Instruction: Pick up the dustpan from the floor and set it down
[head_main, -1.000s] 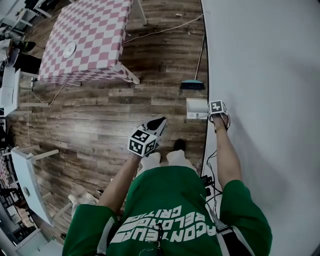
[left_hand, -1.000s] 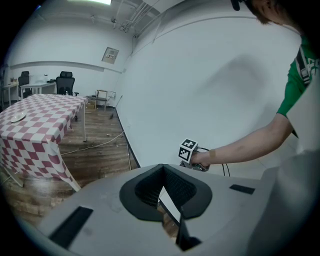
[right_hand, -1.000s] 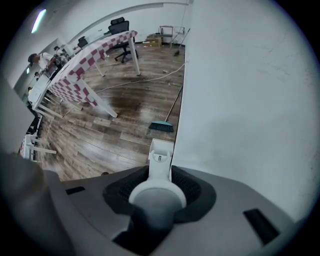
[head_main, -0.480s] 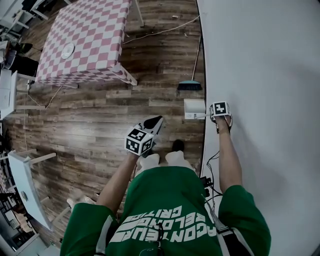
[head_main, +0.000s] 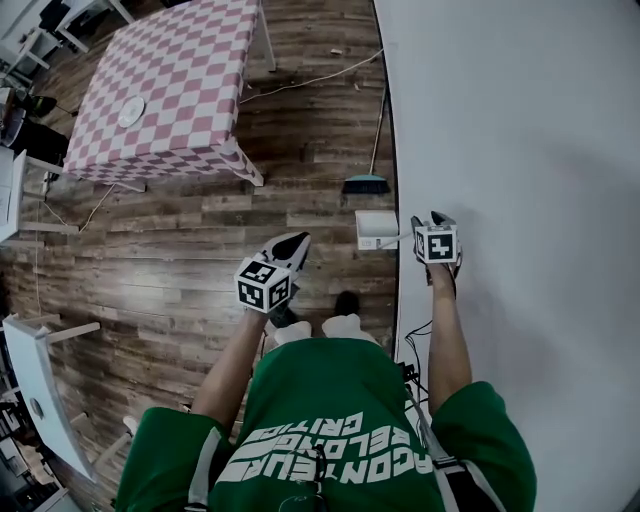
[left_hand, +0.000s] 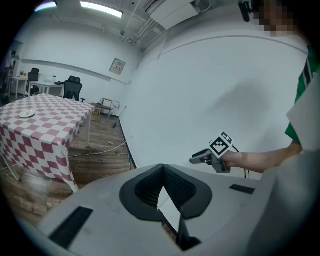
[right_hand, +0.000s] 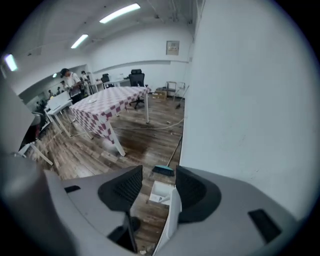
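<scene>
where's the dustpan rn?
Head view, right of centre: the white dustpan sits on the wood floor at the foot of the wall, just nearer the person than the teal broom head.

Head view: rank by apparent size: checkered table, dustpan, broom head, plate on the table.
1. checkered table, by far the largest
2. dustpan
3. broom head and plate: they look about alike, so not ranked against each other.

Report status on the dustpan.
Left tool shut. Right tool just opened, dustpan handle between jaws. Dustpan on floor by wall. Broom beyond, clear.
</scene>
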